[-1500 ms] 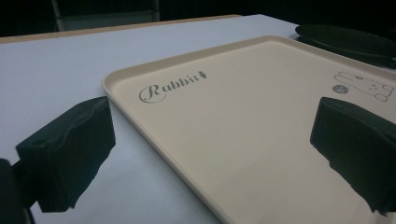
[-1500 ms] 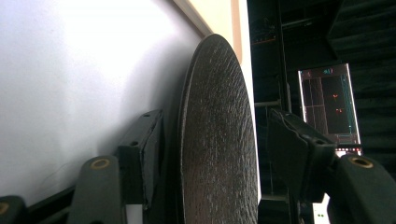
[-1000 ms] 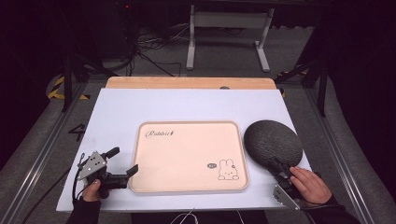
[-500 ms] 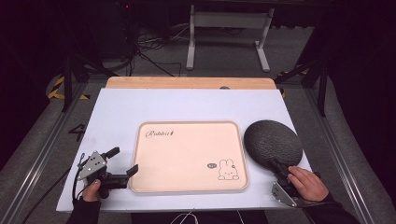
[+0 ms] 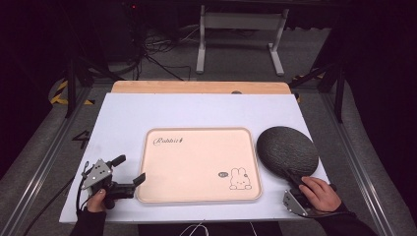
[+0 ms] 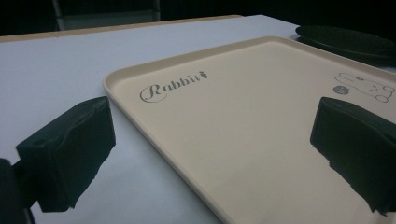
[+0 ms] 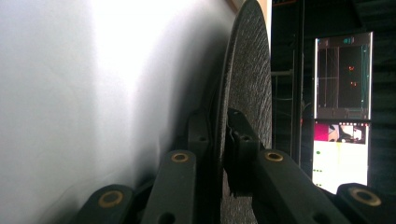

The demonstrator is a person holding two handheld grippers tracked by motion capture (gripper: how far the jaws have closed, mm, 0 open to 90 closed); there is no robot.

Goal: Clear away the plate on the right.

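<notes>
— High view first: what sat nearest the person?

— Left tongs (image 5: 132, 171) at seven o'clock on the white desk (image 5: 196, 110), jaws spread wide and released, straddling the near-left corner of the beige tray (image 5: 196, 162). The right tongs (image 5: 293, 180) at five o'clock had just been closing; they were clenched on the near rim of the dark round plate (image 5: 287, 150).

— And the plate itself?

— At four o'clock, just beside the tray's right edge. In the right gripper view its rim (image 7: 245, 93) ran between the two pads.
</notes>
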